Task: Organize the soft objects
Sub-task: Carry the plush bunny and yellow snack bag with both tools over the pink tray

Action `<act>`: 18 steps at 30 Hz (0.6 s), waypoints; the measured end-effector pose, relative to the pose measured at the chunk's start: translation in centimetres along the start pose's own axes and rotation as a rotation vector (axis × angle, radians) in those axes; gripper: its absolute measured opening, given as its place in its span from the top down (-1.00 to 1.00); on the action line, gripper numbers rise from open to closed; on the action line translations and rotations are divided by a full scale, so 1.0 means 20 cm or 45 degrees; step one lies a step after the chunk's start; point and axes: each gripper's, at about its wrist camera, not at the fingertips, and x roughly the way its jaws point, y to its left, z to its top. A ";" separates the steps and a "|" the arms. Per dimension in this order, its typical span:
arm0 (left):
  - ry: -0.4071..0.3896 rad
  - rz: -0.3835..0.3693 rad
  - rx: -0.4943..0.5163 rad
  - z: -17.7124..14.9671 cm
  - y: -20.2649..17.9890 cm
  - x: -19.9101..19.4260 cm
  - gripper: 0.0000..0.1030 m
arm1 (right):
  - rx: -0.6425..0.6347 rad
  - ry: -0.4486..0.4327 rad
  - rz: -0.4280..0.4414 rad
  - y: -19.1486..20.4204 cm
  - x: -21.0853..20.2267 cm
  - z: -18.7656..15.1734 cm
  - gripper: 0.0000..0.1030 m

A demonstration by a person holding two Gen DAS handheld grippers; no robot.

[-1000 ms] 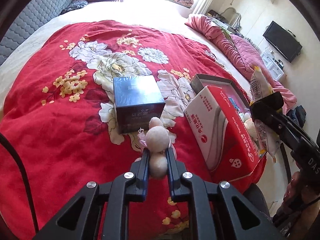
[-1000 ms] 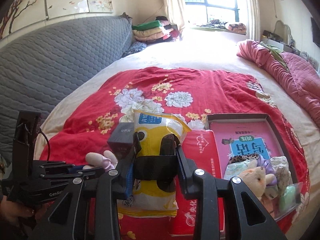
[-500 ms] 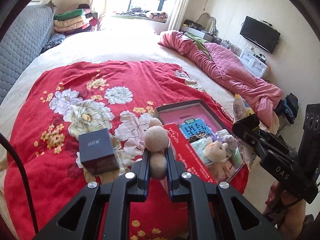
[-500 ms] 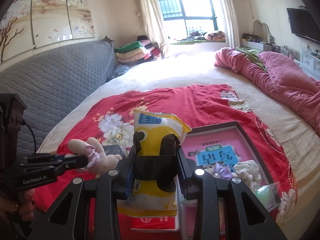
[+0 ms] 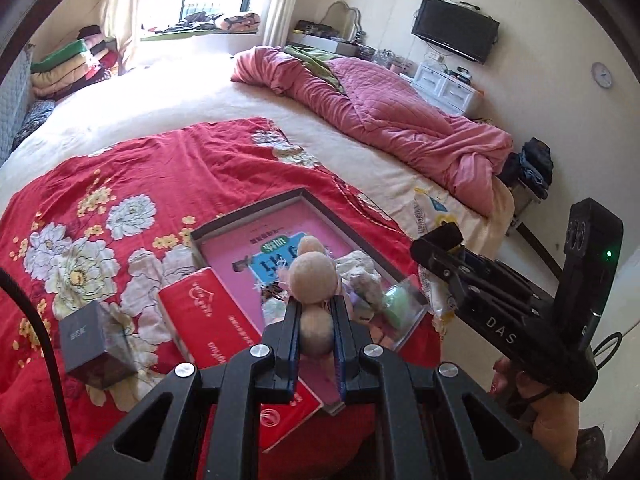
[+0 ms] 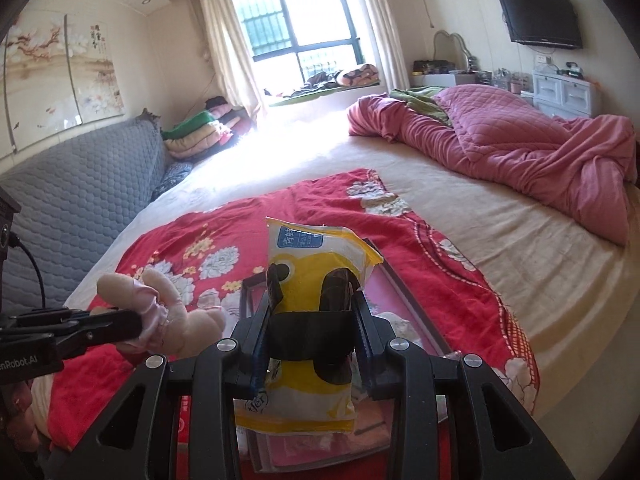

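My left gripper is shut on a beige plush toy, held above the near end of a dark-rimmed shallow box with a pink lining. Several soft items lie in that box's near corner. From the right wrist view the plush toy hangs at lower left in the left gripper. My right gripper is shut on a yellow and white soft pouch, held upright over the box. In the left wrist view the right gripper stands at the right.
A red flat package lies beside the box and a dark cube box sits left of it, all on a red floral blanket. A pink quilt is bunched at the far right. The bed's edge drops off to the right.
Both grippers have swung right and risen with their loads. The plush toy has gone from over the dark cube to over the box; the pouch is higher above the box.
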 end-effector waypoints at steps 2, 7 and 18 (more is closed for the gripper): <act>0.025 -0.019 0.027 -0.01 -0.06 0.05 0.73 | 0.016 0.002 -0.009 -0.04 0.00 -0.01 0.29; 0.100 -0.082 0.068 -0.03 -0.18 0.19 0.73 | 0.053 0.012 -0.019 -0.11 0.03 -0.02 0.29; 0.209 -0.053 0.084 -0.03 -0.19 0.42 0.73 | 0.068 0.055 -0.051 -0.19 0.11 -0.07 0.29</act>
